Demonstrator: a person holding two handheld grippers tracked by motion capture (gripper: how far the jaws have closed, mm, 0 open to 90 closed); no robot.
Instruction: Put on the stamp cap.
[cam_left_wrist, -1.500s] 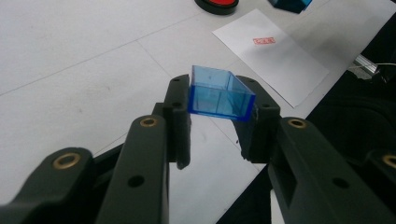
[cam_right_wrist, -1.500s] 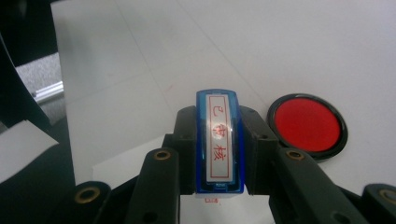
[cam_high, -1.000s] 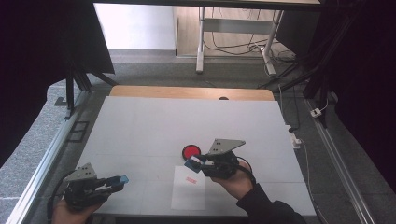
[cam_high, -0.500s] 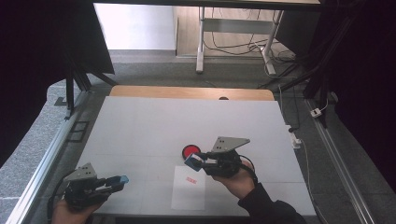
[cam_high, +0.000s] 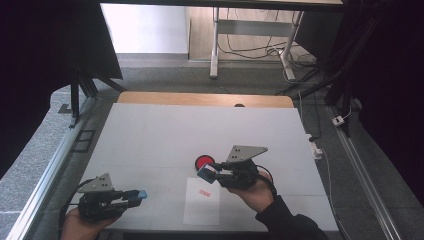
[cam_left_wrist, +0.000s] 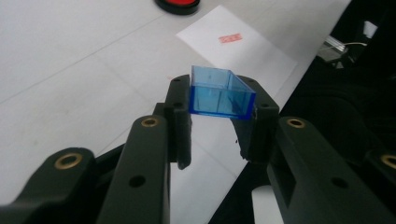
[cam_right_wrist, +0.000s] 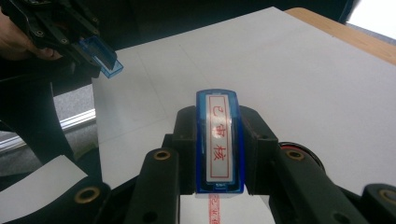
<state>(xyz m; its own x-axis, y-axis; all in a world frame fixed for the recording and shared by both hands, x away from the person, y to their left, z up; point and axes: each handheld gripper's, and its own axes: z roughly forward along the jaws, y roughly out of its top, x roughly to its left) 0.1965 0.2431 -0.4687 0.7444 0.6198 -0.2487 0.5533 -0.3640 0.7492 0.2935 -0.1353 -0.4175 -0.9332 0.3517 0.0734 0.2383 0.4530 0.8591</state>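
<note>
While both hands hover low over the near half of the white table (cam_high: 165, 130), here is the line-up, left to right.

Left gripper: the left gripper (cam_high: 141, 194) sits at the near left corner in the high view, gripped by a hand (cam_high: 82, 225), jaws pointing right across the table.
Left grip: its jaws are clamped on a small clear blue plastic cap (cam_left_wrist: 221, 92), an open-sided little box, pinched by its two ends between the pads; the high view shows the cap as a blue speck at the tips (cam_high: 141, 193).
Paper: a white rectangular sheet of paper (cam_high: 202, 207) lies flat near the front edge, between the two grippers, with a small red stamped mark (cam_high: 204, 192) on its far part.
Pad: a round red ink pad in a black rim (cam_high: 204, 162) rests just beyond the paper, near the right gripper's tips.
Right gripper: the right gripper (cam_high: 209, 172) hangs above the paper's far right corner, jaws pointing left.
Right grip: closed tight on a blue rectangular stamp with a white label of red characters (cam_right_wrist: 220, 140), held lengthwise between the pads.
Right gripper view: the cap in the other gripper shows at upper left (cam_right_wrist: 100, 57), well apart from the stamp.
</note>
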